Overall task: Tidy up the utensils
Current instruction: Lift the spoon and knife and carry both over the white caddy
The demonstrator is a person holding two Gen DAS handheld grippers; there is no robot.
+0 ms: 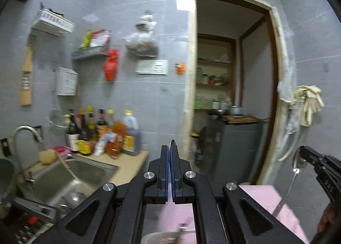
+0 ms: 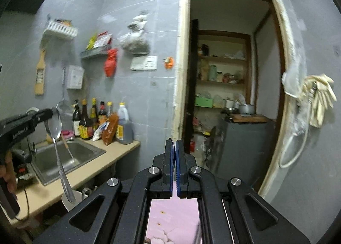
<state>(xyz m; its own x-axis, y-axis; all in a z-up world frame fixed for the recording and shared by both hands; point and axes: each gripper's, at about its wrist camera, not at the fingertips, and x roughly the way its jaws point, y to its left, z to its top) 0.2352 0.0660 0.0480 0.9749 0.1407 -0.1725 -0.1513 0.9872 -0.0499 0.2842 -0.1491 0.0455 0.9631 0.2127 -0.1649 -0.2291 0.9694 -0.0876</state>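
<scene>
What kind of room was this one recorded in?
Most likely a small home kitchen: a steel sink with a tap set in a counter, sauce bottles lined up against the grey tiled wall, and a doorway to pantry shelves stocked with jars and pots.

Far left: sink (image 2: 70,156) sunk in the bench (image 2: 119,150), faucet (image 1: 25,133) at its left edge. Behind and right of the sink, on the bench against the wall: bottles (image 2: 102,120). Above the bottles, fixed to the wall: rack (image 2: 96,52). Right of the bench: doorway (image 2: 181,62), cabinet (image 2: 245,148) beyond it. Right of the doorway, hung on the wall: gloves (image 2: 319,99). Before the sink: left gripper (image 2: 51,114), clamped on first spoon (image 2: 57,125), handle hung downward. To its right: right gripper (image 1: 301,150), clamped on second spoon (image 1: 298,161), handle likewise hung downward.
</scene>
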